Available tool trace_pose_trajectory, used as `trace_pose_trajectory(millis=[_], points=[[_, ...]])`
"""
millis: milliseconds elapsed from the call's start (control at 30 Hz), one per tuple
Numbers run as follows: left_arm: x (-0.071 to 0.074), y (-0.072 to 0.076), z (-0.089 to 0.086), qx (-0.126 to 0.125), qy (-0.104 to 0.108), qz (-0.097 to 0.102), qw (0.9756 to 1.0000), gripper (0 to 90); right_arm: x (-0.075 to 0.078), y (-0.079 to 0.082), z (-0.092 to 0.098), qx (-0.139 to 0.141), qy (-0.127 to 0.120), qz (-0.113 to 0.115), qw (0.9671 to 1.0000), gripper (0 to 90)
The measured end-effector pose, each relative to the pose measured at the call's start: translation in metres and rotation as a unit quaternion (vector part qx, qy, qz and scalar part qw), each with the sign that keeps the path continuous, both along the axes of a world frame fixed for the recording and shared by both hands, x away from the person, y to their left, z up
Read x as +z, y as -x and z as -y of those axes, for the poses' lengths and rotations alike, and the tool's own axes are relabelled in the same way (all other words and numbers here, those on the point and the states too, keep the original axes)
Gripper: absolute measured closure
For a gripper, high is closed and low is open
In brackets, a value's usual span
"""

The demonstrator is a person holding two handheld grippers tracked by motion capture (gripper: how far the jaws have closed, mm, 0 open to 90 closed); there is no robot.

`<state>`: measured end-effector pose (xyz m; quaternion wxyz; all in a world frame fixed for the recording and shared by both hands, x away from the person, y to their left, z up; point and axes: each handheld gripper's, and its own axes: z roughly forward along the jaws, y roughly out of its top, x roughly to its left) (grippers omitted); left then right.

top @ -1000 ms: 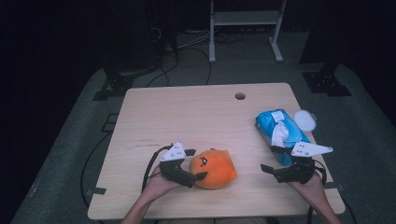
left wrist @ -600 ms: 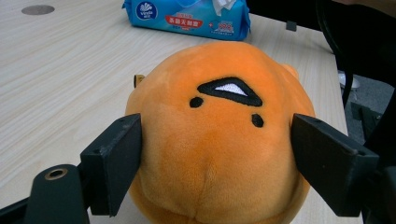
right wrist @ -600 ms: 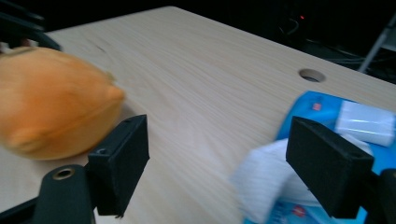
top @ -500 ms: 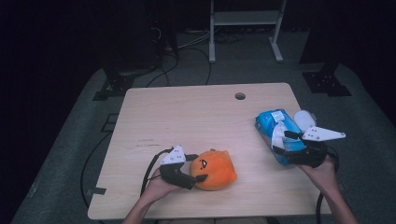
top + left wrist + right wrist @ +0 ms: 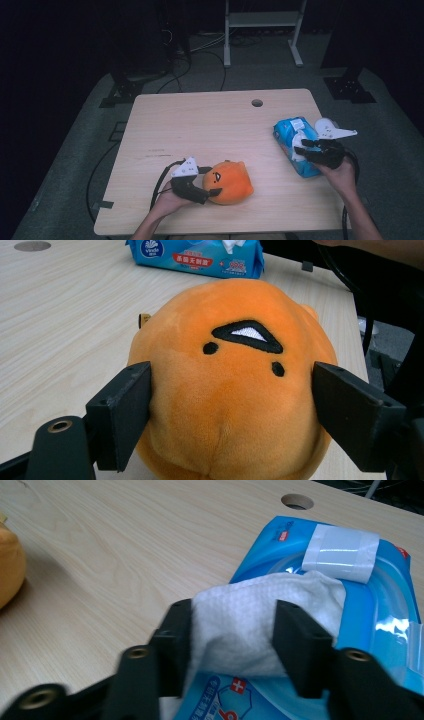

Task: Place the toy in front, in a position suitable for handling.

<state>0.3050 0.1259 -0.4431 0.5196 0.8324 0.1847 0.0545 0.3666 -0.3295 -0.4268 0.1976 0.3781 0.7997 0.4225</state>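
A round orange plush toy (image 5: pixel 231 182) with a stitched face lies near the table's front edge. My left gripper (image 5: pixel 212 181) has just closed its jaws on the toy (image 5: pixel 235 330), one pad (image 5: pixel 122 410) pressing on each side. A blue wet-wipe pack (image 5: pixel 292 127) lies at the right side of the table, with a white wipe (image 5: pixel 250 610) sticking out of its top opening. My right gripper (image 5: pixel 232 630) has just been closing, and the wipe now sits pinched between its jaws. In the high view the right gripper (image 5: pixel 303 147) is over the pack's near end.
The light wooden table (image 5: pixel 200 125) has a round cable hole (image 5: pixel 257 103) near its far edge. A white metal rack (image 5: pixel 260 20) and dark stand bases (image 5: pixel 125 92) stand on the grey floor behind. Cables trail from both grippers.
My right gripper moved away from the table's front edge onto the blue pack and closed around the wipe. The left gripper stayed put and tightened on the plush toy.
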Motion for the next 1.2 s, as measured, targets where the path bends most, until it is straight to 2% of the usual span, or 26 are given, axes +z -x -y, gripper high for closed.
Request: trace_pose_trajectory(millis=[33, 67, 100, 200, 267, 333, 433, 467, 500, 567, 733, 800, 867, 900, 933, 967, 1000, 1033, 1067, 1100, 1133, 1167, 1200], points=[[0.000, 0.000, 0.000, 0.000, 0.000, 0.000, 1.0000, 18.4, 0.000, 0.000, 0.000, 0.000, 0.000, 0.000, 1.0000, 61.7], [0.000, -0.001, 0.000, 0.000, 0.001, -0.001, 1.0000, 18.4, -0.001, 0.001, 0.002, -0.007, -0.001, -0.001, 1.0000, 71.3], [0.000, -0.001, 0.000, 0.000, 0.001, -0.001, 1.0000, 18.4, -0.001, 0.001, 0.002, -0.007, -0.001, -0.001, 1.0000, 71.3], [0.000, 0.000, 0.000, 0.000, -0.001, 0.003, 1.0000, 18.4, 0.000, 0.004, 0.007, -0.024, -0.017, -0.008, 0.9996, 81.3], [0.000, 0.000, 0.001, 0.001, -0.002, 0.004, 1.0000, 18.4, 0.002, 0.005, 0.009, -0.026, -0.020, -0.006, 0.9994, 82.1], [0.000, 0.001, 0.002, 0.001, -0.006, 0.011, 0.9999, 18.4, 0.010, 0.010, 0.014, -0.026, -0.041, 0.005, 0.9988, 83.1], [0.000, 0.001, 0.002, 0.001, -0.008, 0.014, 0.9999, 18.4, 0.018, 0.014, 0.017, -0.027, -0.053, 0.014, 0.9981, 83.5], [0.000, 0.001, 0.002, 0.002, -0.008, 0.014, 0.9999, 18.4, 0.024, 0.018, 0.018, -0.021, -0.070, 0.023, 0.9971, 83.7], [0.000, 0.001, 0.002, 0.002, -0.008, 0.015, 0.9998, 18.4, 0.024, 0.018, 0.018, -0.021, -0.070, 0.023, 0.9971, 83.7], [-0.001, 0.001, 0.003, 0.003, -0.008, 0.018, 0.9998, 18.2, 0.034, 0.026, 0.017, -0.005, -0.096, 0.030, 0.9949, 83.9], [-0.002, 0.001, 0.003, 0.006, -0.008, 0.021, 0.9997, 17.0, 0.047, 0.045, 0.003, 0.030, -0.110, 0.045, 0.9924, 84.0], [-0.003, 0.000, 0.004, 0.007, -0.006, 0.019, 0.9998, 15.6, 0.056, 0.056, -0.009, 0.065, -0.135, 0.053, 0.9873, 84.0], [-0.003, 0.000, 0.004, 0.007, -0.006, 0.019, 0.9998, 15.6, 0.067, 0.071, -0.029, 0.113, -0.154, 0.060, 0.9798, 83.9], [-0.003, 0.000, 0.004, 0.007, -0.006, 0.019, 0.9998, 15.6, 0.067, 0.071, -0.029, 0.113, -0.154, 0.060, 0.9798, 83.9], [-0.003, -0.001, 0.004, 0.007, -0.006, 0.019, 0.9998, 15.6, 0.070, 0.078, -0.044, 0.149, -0.166, 0.053, 0.9735, 83.9], [-0.003, -0.001, 0.004, 0.007, -0.006, 0.019, 0.9998, 15.6, 0.072, 0.082, -0.050, 0.161, -0.168, 0.049, 0.9713, 84.0], [-0.003, -0.001, 0.004, 0.007, -0.006, 0.019, 0.9998, 15.6, 0.072, 0.082, -0.050, 0.161, -0.168, 0.049, 0.9713, 84.0], [-0.003, -0.001, 0.004, 0.007, -0.006, 0.019, 0.9998, 15.6, 0.073, 0.086, -0.061, 0.183, -0.173, 0.045, 0.9667, 83.9], [-0.003, -0.001, 0.004, 0.007, -0.005, 0.019, 0.9998, 15.6, 0.076, 0.093, -0.077, 0.217, -0.177, 0.038, 0.9591, 83.9], [-0.004, -0.001, 0.004, 0.007, -0.005, 0.019, 0.9998, 15.6, 0.076, 0.093, -0.077, 0.217, -0.177, 0.038, 0.9591, 83.9], [-0.003, -0.001, 0.004, 0.006, -0.006, 0.019, 0.9998, 15.6, 0.078, 0.097, -0.092, 0.250, -0.185, 0.030, 0.9498, 83.9], [-0.003, -0.001, 0.004, 0.006, -0.006, 0.019, 0.9998, 15.6, 0.078, 0.097, -0.092, 0.250, -0.185, 0.030, 0.9498, 83.9], [-0.004, -0.001, 0.004, 0.005, -0.005, 0.019, 0.9998, 15.6, 0.078, 0.101, -0.106, 0.276, -0.190, 0.015, 0.9420, 83.9]])
